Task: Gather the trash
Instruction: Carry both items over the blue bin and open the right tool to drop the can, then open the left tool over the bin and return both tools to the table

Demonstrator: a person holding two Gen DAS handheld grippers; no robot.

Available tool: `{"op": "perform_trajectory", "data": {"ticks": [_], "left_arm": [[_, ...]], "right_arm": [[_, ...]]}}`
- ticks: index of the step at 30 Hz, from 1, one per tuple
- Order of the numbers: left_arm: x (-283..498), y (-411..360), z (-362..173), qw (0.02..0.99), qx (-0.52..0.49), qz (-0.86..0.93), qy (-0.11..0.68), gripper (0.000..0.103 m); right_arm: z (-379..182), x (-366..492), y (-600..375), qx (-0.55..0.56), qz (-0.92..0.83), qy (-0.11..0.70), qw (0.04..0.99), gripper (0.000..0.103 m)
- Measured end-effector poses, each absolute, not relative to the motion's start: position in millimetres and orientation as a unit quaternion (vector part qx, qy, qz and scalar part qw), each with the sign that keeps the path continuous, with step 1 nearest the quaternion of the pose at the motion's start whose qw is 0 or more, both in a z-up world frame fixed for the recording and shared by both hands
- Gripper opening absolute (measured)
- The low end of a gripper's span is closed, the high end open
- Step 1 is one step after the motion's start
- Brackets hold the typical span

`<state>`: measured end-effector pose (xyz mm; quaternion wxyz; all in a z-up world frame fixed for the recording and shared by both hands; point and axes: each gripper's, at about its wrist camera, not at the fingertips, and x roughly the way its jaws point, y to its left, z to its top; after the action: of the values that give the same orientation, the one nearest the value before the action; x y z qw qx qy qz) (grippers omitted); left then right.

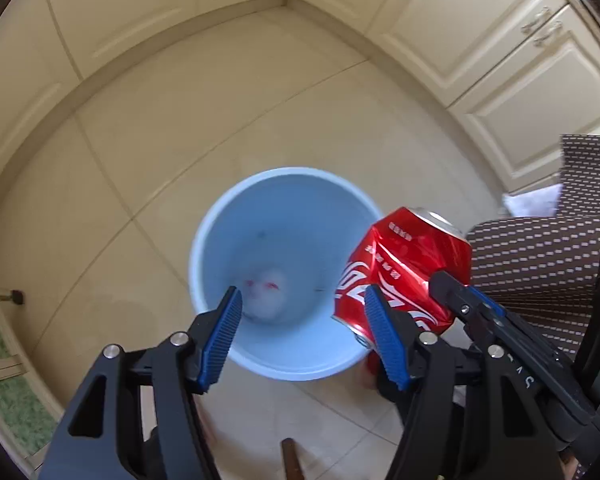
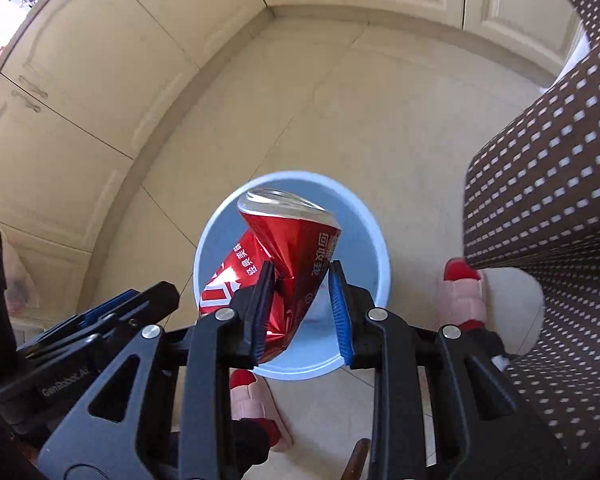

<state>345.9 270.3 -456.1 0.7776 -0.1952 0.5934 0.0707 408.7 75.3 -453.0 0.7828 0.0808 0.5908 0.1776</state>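
Crushed red can [image 2: 288,264] in right gripper [image 2: 302,304]

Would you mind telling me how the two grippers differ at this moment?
The right gripper is shut on a crushed red can; the left gripper is open and holds nothing. The right one's fingers pinch the dented can, while the left one's stand wide apart. Both hang above the pale blue bin.

One can [image 2: 296,256], one bin [image 1: 204,240], two slippers [image 2: 464,292].

Home kitchen; cream cabinets [image 1: 500,52], tiled floor [image 1: 228,128]
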Motion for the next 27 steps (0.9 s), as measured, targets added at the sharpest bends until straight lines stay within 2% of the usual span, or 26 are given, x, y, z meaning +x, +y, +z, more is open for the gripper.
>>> {"op": "perform_trajectory", "data": {"ticks": [12,13,14,17,21,27], "left_arm": [[340.2,296.2,-468.0,0.749,-0.200,0.111,0.621,0.065],[342.1,296.0,-468.1,0.749,-0.199,0.112,0.622,0.065],[342.0,295.6,-467.5,0.750,-0.198,0.111,0.621,0.065],[342.8,293.3,-465.6,0.753,-0.190,0.111,0.621,0.065],[342.9,290.4,-462.0,0.757,-0.193,0.108,0.615,0.065],[329.3,275.1,-429.8,0.784,-0.190,0.094,0.583,0.065]], "right_arm": [[-506.6,411.5,108.1,0.104,0.189,0.644,0.734,0.030],[-511.6,411.2,108.7,0.109,0.186,0.648,0.730,0.039],[-515.6,409.7,107.0,0.109,0.184,0.651,0.728,0.053],[-520.1,407.3,107.3,0.096,0.175,0.654,0.729,0.055],[-506.9,403.1,102.5,0.079,0.168,0.641,0.745,0.055],[-440.3,389.0,84.2,0.050,0.172,0.581,0.794,0.055]]}}
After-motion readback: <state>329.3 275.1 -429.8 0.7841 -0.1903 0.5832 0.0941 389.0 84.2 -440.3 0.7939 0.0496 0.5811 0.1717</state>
